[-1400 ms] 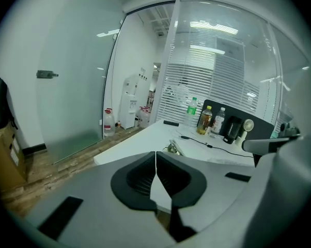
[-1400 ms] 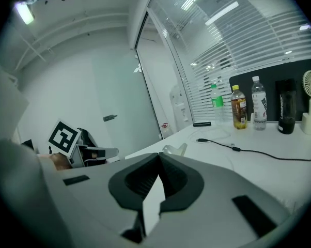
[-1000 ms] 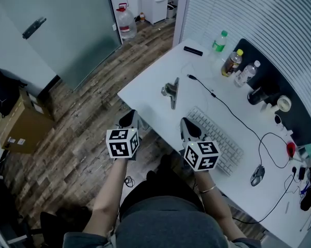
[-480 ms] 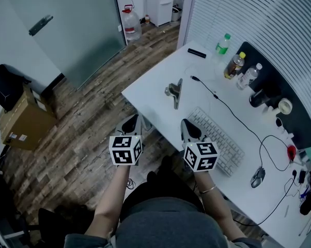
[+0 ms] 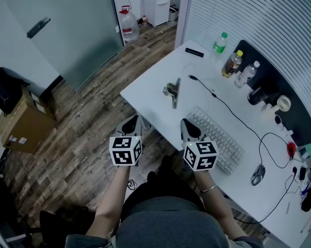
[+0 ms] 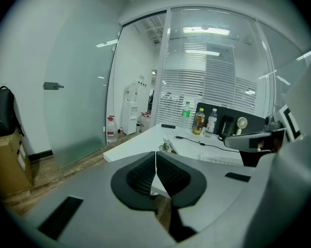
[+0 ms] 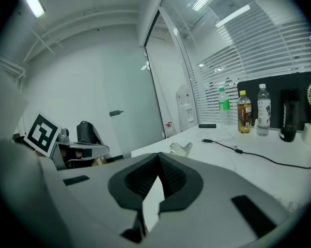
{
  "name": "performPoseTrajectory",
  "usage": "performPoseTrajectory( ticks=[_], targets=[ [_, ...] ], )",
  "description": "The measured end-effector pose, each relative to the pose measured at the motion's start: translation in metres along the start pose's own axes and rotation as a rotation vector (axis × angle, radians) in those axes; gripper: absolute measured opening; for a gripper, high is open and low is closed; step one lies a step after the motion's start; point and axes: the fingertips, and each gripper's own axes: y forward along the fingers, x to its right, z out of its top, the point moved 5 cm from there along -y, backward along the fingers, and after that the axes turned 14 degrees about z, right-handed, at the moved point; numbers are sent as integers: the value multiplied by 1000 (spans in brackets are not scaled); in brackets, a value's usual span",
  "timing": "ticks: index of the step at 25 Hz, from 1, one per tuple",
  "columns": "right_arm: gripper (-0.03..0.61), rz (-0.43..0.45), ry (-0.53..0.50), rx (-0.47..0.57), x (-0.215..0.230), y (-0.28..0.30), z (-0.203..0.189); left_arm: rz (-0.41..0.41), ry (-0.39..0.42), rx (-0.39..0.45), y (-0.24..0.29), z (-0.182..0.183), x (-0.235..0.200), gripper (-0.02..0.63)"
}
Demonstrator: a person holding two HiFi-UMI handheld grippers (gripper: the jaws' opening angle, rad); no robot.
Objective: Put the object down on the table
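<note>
Since a second ago the left tongs [image 5: 130,122] have slipped slightly lower in the head view, while the right tongs [image 5: 189,127] sit where they were. Both are held side by side in the lower middle of the frame, the left over the wooden floor [image 5: 88,123] just off the counter [image 5: 150,81], the right over the counter's near edge beside the keyboard [image 5: 215,146]. In the left gripper view the left tongs [image 6: 156,161] are clenched, pad against pad, with nothing between them. In the right gripper view the right tongs [image 7: 158,161] are likewise pressed together at the tips and empty. The metal clip [image 5: 171,92] lies on the counter above and between the two tongs, well apart from both; it shows past each pair of tips too [image 6: 168,147] [image 7: 180,149]. A black cable [image 5: 217,98] runs from beside the clip toward the mouse [image 5: 257,175] at lower right. Three bottles [image 5: 230,63] stand at upper right. A cardboard box [image 5: 20,125] sits on the floor at the left edge.
</note>
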Motion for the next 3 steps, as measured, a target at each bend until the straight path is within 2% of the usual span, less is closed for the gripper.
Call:
performPoseTrajectory(
  ticks=[3],
  targets=[
    [0, -2, -1, -7, 1, 0, -1, -7, 8, -10, 2, -3, 3, 25]
  ],
)
